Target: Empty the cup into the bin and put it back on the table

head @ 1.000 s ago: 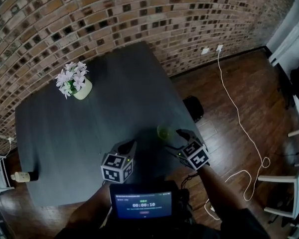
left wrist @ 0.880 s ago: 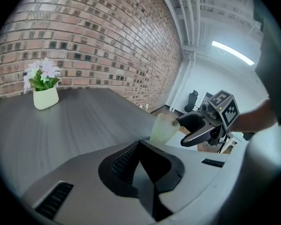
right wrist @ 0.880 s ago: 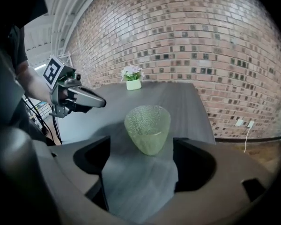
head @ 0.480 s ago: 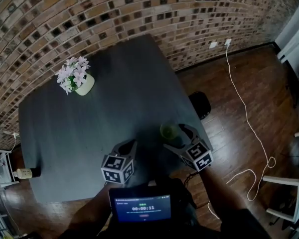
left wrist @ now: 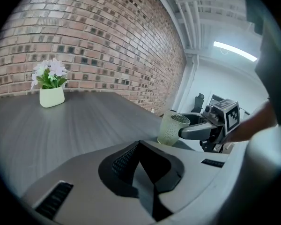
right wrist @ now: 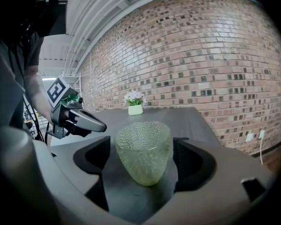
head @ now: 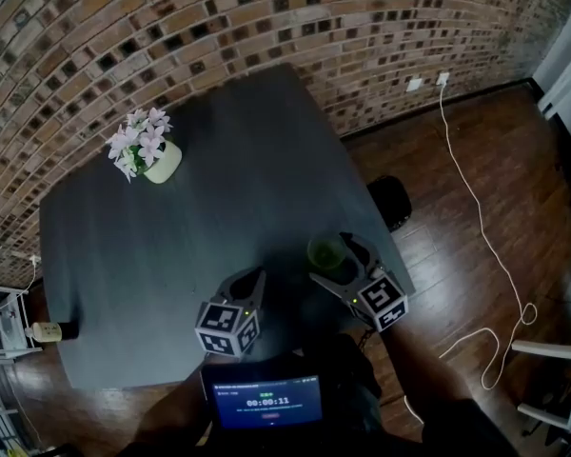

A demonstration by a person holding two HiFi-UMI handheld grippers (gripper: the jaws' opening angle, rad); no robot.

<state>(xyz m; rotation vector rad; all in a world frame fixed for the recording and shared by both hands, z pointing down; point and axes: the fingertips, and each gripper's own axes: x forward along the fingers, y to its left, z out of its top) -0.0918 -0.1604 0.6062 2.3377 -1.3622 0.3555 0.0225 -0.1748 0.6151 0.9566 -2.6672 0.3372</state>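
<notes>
A person stands at a dark grey table beside a brick wall, holding a two-jaw gripper in each hand. The right gripper has its jaws spread wide, having just been opening. A pale green, bubble-textured cup stands upright on the table between them. Narrow dark gaps show on both sides of the cup, so neither pad presses on it. The cup sits deep in the jaws' opening, near the table's corner.

The left gripper is just to the left of the right one, its jaws closed together with nothing between them. From these jaws, the cup is ahead and to the right.

Far ahead of both pairs of jaws, a small pot of pale flowers stands on the table. A dark bin sits on the wooden floor beyond the right jaws, off the table's edge.
</notes>
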